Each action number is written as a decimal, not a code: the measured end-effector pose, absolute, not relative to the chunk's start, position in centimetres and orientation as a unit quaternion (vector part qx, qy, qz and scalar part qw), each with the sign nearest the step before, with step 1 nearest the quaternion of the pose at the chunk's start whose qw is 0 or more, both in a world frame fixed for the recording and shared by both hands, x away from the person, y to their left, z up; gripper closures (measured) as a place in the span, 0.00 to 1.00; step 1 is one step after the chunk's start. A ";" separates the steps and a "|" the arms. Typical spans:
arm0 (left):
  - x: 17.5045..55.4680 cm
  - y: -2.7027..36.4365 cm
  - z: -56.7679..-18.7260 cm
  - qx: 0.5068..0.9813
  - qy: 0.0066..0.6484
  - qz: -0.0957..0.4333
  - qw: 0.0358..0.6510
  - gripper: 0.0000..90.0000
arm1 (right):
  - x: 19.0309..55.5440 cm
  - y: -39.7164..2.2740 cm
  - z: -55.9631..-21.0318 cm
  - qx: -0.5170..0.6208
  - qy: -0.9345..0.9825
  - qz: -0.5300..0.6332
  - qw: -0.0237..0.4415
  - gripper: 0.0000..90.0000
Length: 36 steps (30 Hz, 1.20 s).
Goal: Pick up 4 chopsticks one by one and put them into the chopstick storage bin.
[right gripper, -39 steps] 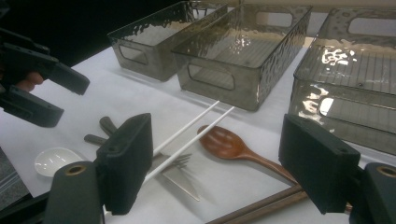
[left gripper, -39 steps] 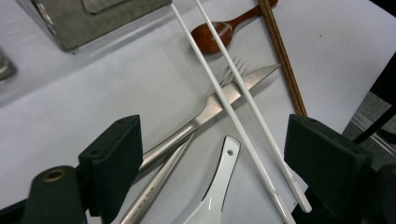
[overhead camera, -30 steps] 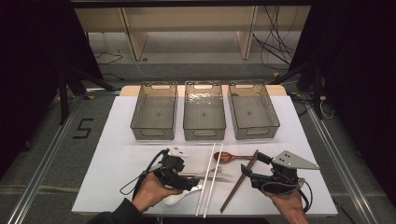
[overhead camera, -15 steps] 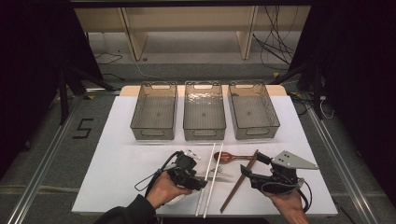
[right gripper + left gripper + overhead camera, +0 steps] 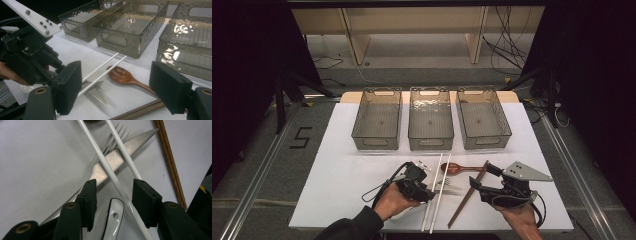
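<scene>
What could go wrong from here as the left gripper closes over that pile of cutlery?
1. The left gripper has just been closing with a white chopstick between its jaws, not yet pinched; the thin round stick could roll out of the pads.
2. That chopstick lies across the knife and fork, so lifting it may drag them along.
3. The white spoon handle also sits between the jaws and might get caught too.

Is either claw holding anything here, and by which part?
Nothing is gripped. The left claw has been closing around a white chopstick without pressing it; the right claw is open.
</scene>
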State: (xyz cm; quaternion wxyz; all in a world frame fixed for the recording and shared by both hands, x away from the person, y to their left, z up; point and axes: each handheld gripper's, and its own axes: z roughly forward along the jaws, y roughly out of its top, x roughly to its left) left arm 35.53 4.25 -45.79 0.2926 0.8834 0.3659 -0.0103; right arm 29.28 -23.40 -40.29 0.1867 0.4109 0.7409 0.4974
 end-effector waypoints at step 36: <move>35.7 3.6 -46.9 0.888 0.363 -0.039 0.279 0.77 | 29.3 -23.4 -40.3 0.410 0.742 0.498 0.183 0.30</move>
